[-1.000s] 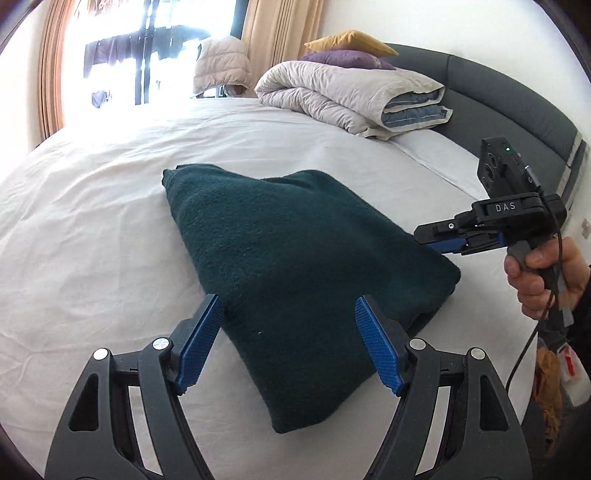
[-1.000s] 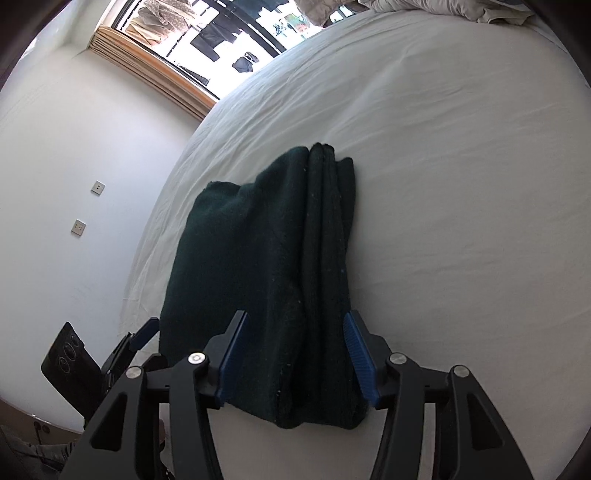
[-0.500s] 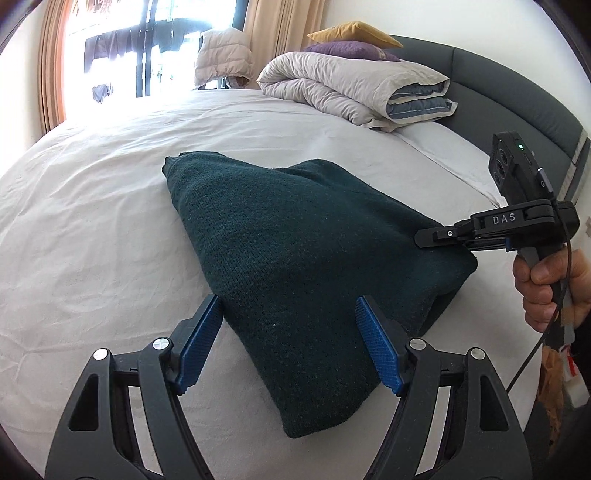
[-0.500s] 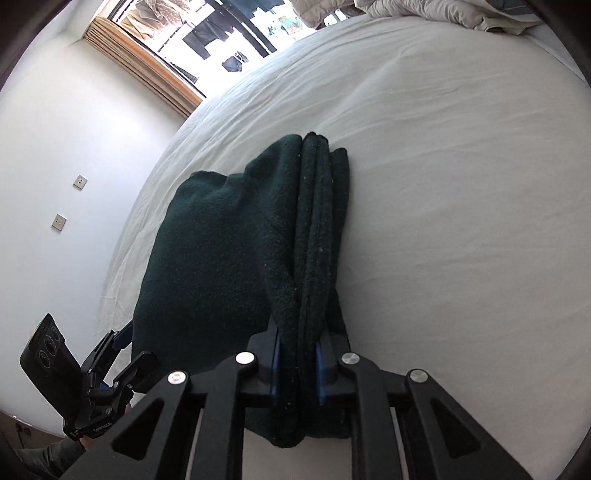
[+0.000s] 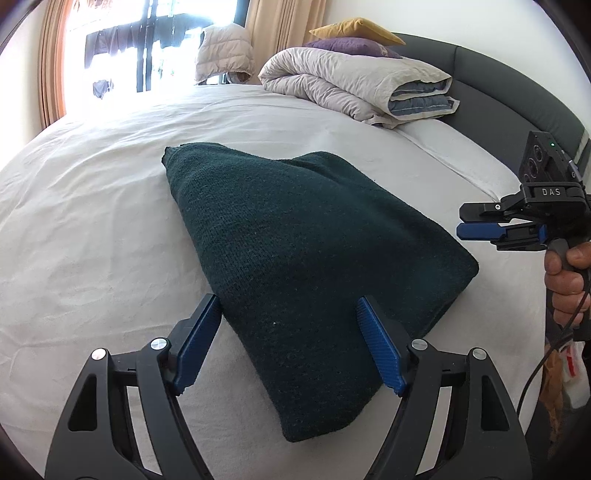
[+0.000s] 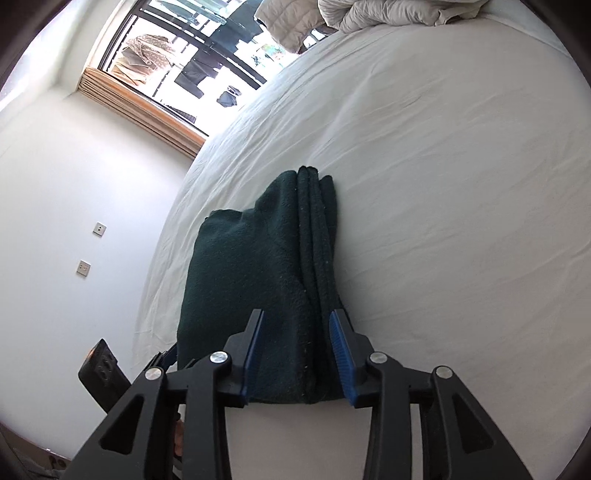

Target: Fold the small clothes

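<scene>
A dark green knitted garment (image 5: 303, 258) lies folded in several layers on the white bed sheet (image 5: 92, 229). My left gripper (image 5: 288, 347) is open, its blue pads astride the near corner of the garment, just above it. My right gripper (image 6: 297, 354) is open, its pads either side of the stacked fold edge of the garment (image 6: 258, 280), not pinching it. In the left wrist view the right gripper (image 5: 476, 221) hovers clear of the garment's right corner.
A rolled beige duvet (image 5: 354, 85) and yellow and purple pillows (image 5: 351, 33) lie at the head of the bed by a grey headboard (image 5: 517, 96). A bright window (image 5: 122, 51) is at the back. The bed's edge and a white wall (image 6: 74, 221) lie to the left in the right wrist view.
My right gripper closed on the garment's fold edge half a second ago, then opened and drew back from it. My left gripper stayed open and barely moved.
</scene>
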The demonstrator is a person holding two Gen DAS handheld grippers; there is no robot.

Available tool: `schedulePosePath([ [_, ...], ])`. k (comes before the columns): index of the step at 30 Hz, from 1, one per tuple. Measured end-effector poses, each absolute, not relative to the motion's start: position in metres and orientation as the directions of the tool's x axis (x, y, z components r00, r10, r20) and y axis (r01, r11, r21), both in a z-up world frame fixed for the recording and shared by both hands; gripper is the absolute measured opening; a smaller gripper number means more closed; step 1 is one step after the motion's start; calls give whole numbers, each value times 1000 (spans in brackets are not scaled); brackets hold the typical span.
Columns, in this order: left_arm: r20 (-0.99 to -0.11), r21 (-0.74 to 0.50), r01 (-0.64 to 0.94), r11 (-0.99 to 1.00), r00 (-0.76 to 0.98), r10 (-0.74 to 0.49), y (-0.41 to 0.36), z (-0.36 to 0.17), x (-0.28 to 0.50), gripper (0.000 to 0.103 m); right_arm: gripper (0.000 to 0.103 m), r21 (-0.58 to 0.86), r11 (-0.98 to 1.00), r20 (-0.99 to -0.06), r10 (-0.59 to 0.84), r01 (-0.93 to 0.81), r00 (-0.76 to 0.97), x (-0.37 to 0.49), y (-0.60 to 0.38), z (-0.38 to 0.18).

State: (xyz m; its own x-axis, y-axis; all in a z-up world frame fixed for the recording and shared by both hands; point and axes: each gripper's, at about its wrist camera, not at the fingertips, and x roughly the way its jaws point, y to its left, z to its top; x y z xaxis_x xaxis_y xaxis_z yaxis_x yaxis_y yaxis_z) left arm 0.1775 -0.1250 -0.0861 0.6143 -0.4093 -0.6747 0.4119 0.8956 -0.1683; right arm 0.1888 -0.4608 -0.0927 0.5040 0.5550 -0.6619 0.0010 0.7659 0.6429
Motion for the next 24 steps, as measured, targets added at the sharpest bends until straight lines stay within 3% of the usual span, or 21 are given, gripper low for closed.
schedulePosePath([
  [10,-692,-196,409,891,586,-421,-127,-96,181,75,39,645,763,-710,571,53,412,194,-443,-117],
  [12,-693,-196,409,891,585,-421,-128,-97,182,75,30,626,779,-722,559,41,408,197,-439,-116],
  [13,-693,-197,409,891,585,-421,-129,-97,182,75,17,601,799,-737,539,30,408,197,-436,-114],
  [18,-692,-189,413,891,588,-419,-131,-97,183,75,13,506,862,-759,457,-21,464,189,-429,-93],
  [24,-698,-178,418,891,584,-414,-136,-100,186,75,9,506,863,-739,431,5,517,174,-444,-89],
])
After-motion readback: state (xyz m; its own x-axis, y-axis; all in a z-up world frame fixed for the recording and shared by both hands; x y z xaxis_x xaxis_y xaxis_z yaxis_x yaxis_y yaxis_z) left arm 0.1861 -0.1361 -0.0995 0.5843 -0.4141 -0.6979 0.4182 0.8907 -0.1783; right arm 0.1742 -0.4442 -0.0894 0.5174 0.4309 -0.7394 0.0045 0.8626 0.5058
